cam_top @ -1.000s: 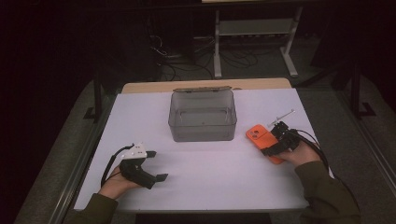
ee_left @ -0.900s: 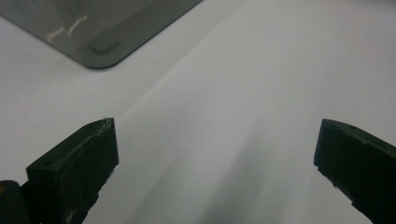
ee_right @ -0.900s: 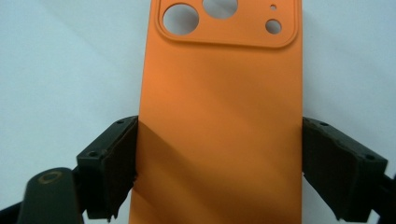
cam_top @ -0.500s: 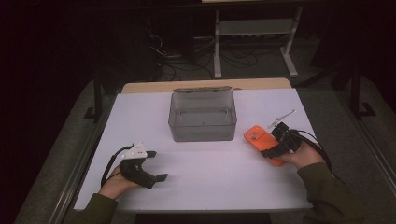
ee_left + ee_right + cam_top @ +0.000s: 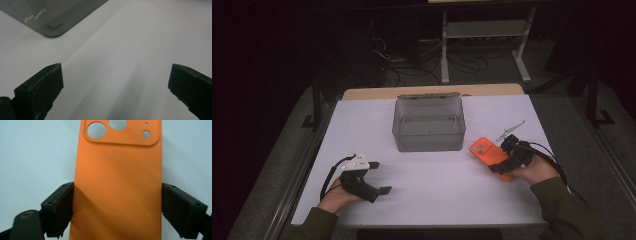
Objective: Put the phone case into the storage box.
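Observation:
An orange phone case [image 5: 482, 148] lies flat on the white table [image 5: 437, 200], right of centre. My right gripper [image 5: 501, 162] is shut on its near end. In the right gripper view the orange case [image 5: 117, 170] runs away from me with its camera cut-outs at the far end, and the gripper [image 5: 117, 205] has a black jaw pressed on each long edge. My left gripper [image 5: 379, 177] rests at the table's front left, open and holding nothing. Its jaws stand wide apart over bare white table in the left gripper view [image 5: 115, 82].
A clear grey plastic box [image 5: 427, 137] with no lid stands at the table's middle back; its corner [image 5: 57, 17] shows at the upper left of the left gripper view. A metal rack [image 5: 482, 30] and cables sit on the dark floor beyond the table.
The right hand has shifted the orange case very slightly on the table. The left gripper has not moved.

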Demonstrator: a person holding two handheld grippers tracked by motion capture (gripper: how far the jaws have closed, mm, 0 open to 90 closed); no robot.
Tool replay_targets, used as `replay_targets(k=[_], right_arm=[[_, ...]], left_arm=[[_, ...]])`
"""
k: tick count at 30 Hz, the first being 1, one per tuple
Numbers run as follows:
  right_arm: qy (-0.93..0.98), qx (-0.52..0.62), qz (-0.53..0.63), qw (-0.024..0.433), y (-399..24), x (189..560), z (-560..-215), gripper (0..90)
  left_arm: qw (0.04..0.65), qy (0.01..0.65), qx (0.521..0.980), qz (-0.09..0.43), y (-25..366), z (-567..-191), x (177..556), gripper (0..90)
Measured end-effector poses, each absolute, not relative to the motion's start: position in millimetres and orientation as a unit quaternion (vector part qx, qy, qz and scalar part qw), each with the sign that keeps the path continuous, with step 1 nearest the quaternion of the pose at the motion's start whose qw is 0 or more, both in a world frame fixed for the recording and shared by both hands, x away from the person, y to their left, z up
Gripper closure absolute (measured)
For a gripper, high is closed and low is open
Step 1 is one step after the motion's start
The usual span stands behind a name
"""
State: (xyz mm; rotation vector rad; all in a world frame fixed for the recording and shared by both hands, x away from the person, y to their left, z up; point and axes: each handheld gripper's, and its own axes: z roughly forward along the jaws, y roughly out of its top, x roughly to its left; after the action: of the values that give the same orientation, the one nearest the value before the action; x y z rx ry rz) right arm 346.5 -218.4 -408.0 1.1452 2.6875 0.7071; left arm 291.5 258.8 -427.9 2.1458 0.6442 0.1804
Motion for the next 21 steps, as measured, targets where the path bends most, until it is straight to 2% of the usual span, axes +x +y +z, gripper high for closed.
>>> replay_targets(k=[21], right_arm=[[0.901, 0.353, 0.246, 0.062, -201, 343, -404, 15.5]], left_arm=[[0.431, 0.257, 0.862, 0.072, 258, -428, 291, 0.0]])
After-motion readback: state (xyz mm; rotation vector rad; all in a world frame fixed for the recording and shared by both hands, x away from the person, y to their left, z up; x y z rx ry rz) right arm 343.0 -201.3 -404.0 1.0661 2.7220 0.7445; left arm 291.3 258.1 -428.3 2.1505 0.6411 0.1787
